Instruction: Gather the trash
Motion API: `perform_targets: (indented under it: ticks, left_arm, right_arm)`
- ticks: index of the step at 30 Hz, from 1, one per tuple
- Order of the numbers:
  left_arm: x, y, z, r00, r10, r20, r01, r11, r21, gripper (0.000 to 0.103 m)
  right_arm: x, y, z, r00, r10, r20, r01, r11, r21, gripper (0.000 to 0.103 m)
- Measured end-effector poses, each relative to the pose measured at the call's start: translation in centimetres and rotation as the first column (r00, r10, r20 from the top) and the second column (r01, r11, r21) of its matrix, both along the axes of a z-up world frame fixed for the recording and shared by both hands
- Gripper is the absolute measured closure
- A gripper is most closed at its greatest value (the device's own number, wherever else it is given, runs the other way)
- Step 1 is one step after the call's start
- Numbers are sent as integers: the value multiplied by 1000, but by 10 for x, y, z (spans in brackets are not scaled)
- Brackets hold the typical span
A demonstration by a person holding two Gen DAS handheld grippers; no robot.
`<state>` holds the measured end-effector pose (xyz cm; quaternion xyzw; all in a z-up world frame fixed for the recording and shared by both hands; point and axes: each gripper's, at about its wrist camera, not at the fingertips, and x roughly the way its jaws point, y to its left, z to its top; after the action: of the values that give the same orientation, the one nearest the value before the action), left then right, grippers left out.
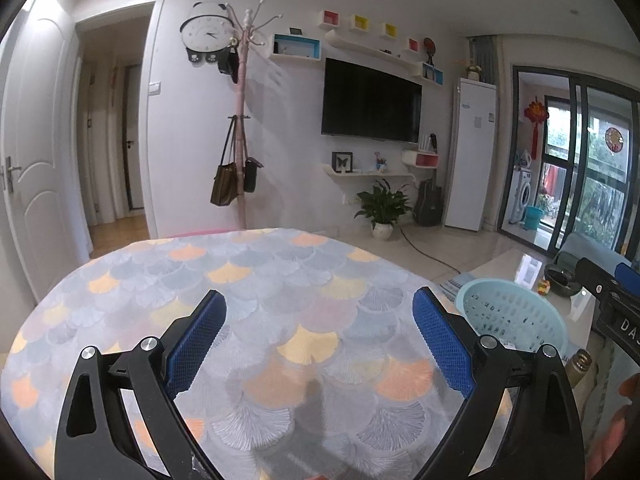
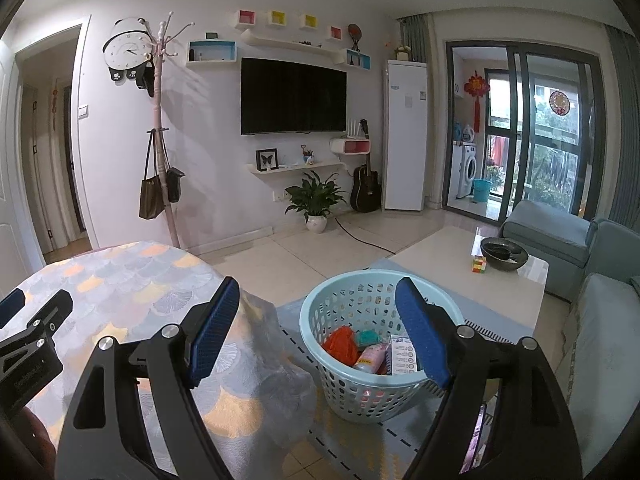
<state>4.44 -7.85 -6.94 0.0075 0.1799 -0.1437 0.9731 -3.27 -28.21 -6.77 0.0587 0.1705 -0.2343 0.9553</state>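
Trash sits in light-blue perforated basket [image 2: 360, 376] on floor beside tabletop [image 2: 132, 288]: orange crumpled piece [image 2: 340, 345], teal wad [image 2: 370, 338], pink bottle [image 2: 372, 358] lying tilted with long axis toward rim, printed white packet [image 2: 402, 354], text unreadable. Left gripper [image 1: 318, 334] wide open, empty, over fan-patterned tabletop. Right gripper [image 2: 318, 332] wide open, empty, above basket.

Counting one light-blue basket [image 2: 372, 360] sitting there, roughly four trash bits [image 2: 366, 350] lying inside, two bags [image 2: 160, 192] hanging, one guitar [image 2: 365, 188] leaning.
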Motion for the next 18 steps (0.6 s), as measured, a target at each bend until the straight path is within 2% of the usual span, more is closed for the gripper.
perform_targets:
  ticks: [18]
  left_arm:
    - [-2,3,6,1000,3,6,-3,1000,-21,11]
  right_arm:
    - [4,2,-1,1000,-3,-8,3,1000,0,26]
